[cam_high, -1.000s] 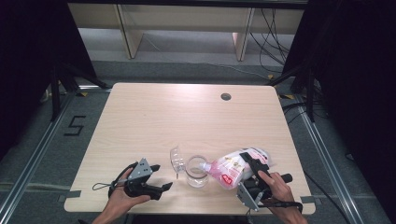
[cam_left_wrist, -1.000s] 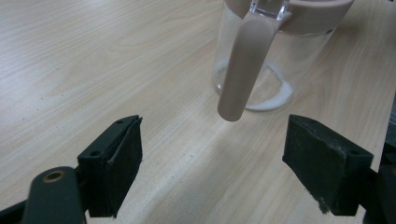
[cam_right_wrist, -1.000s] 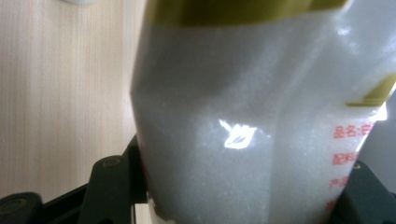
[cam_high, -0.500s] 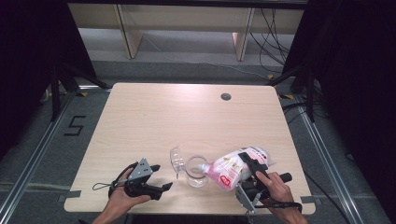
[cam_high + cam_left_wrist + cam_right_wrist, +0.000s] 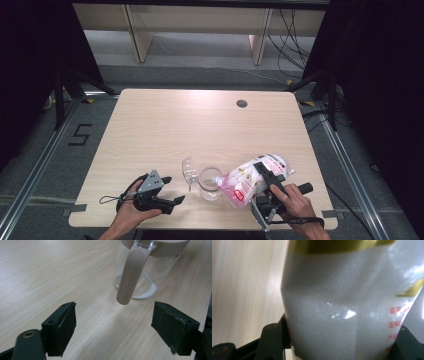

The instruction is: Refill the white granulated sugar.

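My right tool [image 5: 265, 182] is clamped across the body of a bag [image 5: 252, 178] of white grains, its two jaws pressing the soft plastic from either side; in the right gripper view the bag [image 5: 342, 315] bulges between them. I hold the bag tilted, its narrow end lowered toward the open mouth of the glass jar [image 5: 210, 182], which I judge to be the pouring position. The jar stands upright on the counter [image 5: 200, 125] near its front edge, between my two hands, and a thin layer of white already lies in its bottom [image 5: 146, 290] (so pouring appears under way, though no stream can be made out). The jar's lid [image 5: 189, 171] is swung open to the left, keeping the mouth free; its tan clasp [image 5: 130, 277] hangs down the near side. My left tool [image 5: 167, 192] rests low on the counter just left of the jar, jaws spread wide and gripping nothing, placed, I judge, to steady the jar if it shifts.
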Available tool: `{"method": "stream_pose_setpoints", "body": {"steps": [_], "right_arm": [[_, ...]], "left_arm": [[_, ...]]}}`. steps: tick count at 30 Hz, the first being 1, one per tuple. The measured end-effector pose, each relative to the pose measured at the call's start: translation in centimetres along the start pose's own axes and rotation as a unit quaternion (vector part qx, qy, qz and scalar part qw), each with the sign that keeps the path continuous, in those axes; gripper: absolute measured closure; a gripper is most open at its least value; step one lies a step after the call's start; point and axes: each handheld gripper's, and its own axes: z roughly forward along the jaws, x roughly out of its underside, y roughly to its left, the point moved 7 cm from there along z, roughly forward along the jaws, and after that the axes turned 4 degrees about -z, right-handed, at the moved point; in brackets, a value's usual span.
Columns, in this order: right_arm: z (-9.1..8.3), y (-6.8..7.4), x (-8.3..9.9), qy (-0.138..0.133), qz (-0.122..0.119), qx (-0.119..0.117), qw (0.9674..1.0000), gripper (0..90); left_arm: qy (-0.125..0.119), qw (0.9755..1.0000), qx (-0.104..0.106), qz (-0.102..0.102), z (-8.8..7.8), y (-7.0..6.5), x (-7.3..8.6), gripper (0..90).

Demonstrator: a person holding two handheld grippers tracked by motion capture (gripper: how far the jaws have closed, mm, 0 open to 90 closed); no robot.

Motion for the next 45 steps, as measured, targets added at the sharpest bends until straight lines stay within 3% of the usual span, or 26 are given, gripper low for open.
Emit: {"method": "stream_pose_setpoints", "body": {"steps": [3, 4, 5, 6, 7, 10, 12, 14, 17, 18, 22, 25, 27, 29, 33, 35, 39, 41, 45], "right_arm": [[-0.1, 0.1, 0.0, 0.004, 0.002, -0.004, 1.0, 43.5], [-0.2, -0.4, -0.1, 0.003, -0.028, 0.001, 0.9996, 43.6], [-0.1, 0.0, 0.0, 0.005, -0.002, 0.003, 1.0, 43.6], [0.0, 0.0, -0.1, 0.001, -0.004, 0.002, 1.0, 43.6], [0.0, -0.5, -0.2, -0.007, -0.023, 0.01, 0.9997, 43.6], [0.0, -0.2, -0.1, 0.002, -0.016, -0.002, 0.9999, 43.8], [0.0, -0.6, -0.2, 0.002, -0.038, 0.002, 0.9993, 43.9], [0.1, -0.3, -0.2, -0.004, -0.021, 0.011, 0.9997, 44.0], [0.1, -0.4, -0.2, -0.003, -0.022, 0.01, 0.9997, 44.1], [0.2, -0.9, -0.3, -0.009, -0.038, 0.017, 0.9991, 44.2], [0.1, -1.0, -0.2, -0.008, -0.042, 0.017, 0.9989, 44.3], [0.1, -1.3, -0.1, -0.005, -0.06, 0.022, 0.9979, 44.6], [0.1, -1.1, 0.0, 0.001, -0.053, 0.017, 0.9985, 44.6], [0.1, -1.4, -0.1, 0.002, -0.069, 0.017, 0.9975, 44.7], [0.1, -1.1, 0.0, 0.008, -0.054, 0.009, 0.9984, 44.8], [0.0, -1.3, 0.0, 0.015, -0.076, -0.004, 0.997, 44.9], [-0.1, -1.2, 0.1, 0.021, -0.067, -0.005, 0.9975, 45.0], [-0.1, -1.2, 0.1, 0.017, -0.061, 0.01, 0.9979, 45.0], [0.0, -1.2, 0.1, 0.017, -0.067, 0.011, 0.9976, 45.1]], "left_arm": [[0.006, 1.0, -0.003, 0.007, -0.1, 0.2, 0.1, 19.1], [-0.004, 1.0, 0.003, -0.003, 0.1, 0.0, 0.0, 19.1], [-0.004, 1.0, 0.003, -0.003, 0.1, 0.0, 0.0, 19.1], [0.007, 0.9999, -0.003, 0.008, -0.1, 0.1, 0.1, 19.1], [0.004, 1.0, -0.003, 0.005, 0.0, 0.1, 0.0, 19.1], [-0.005, 1.0, -0.001, 0.0, 0.1, 0.0, 0.0, 19.1], [-0.001, 1.0, -0.002, 0.001, 0.0, 0.0, 0.0, 19.1], [-0.001, 1.0, -0.002, 0.001, 0.0, 0.0, 0.0, 19.1], [-0.006, 1.0, -0.001, 0.0, 0.1, 0.0, 0.0, 19.1], [-0.005, 1.0, -0.001, 0.0, 0.1, 0.0, 0.0, 19.1], [-0.001, 1.0, -0.002, 0.001, 0.0, 0.0, 0.0, 19.1], [-0.006, 1.0, 0.001, -0.005, 0.1, -0.1, 0.0, 19.1], [-0.005, 1.0, 0.0, -0.001, 0.1, 0.0, 0.0, 19.1], [-0.004, 1.0, -0.001, 0.0, 0.1, 0.0, 0.0, 19.1], [-0.004, 1.0, -0.001, 0.0, 0.1, 0.0, 0.0, 19.2], [-0.005, 1.0, 0.002, -0.002, 0.1, -0.1, 0.0, 19.1], [-0.002, 1.0, 0.0, 0.0, 0.0, 0.0, 0.0, 19.1], [0.0, 1.0, -0.001, 0.001, 0.0, 0.0, 0.0, 19.1], [0.0, 1.0, -0.001, 0.001, 0.0, 0.0, 0.0, 19.1]]}}
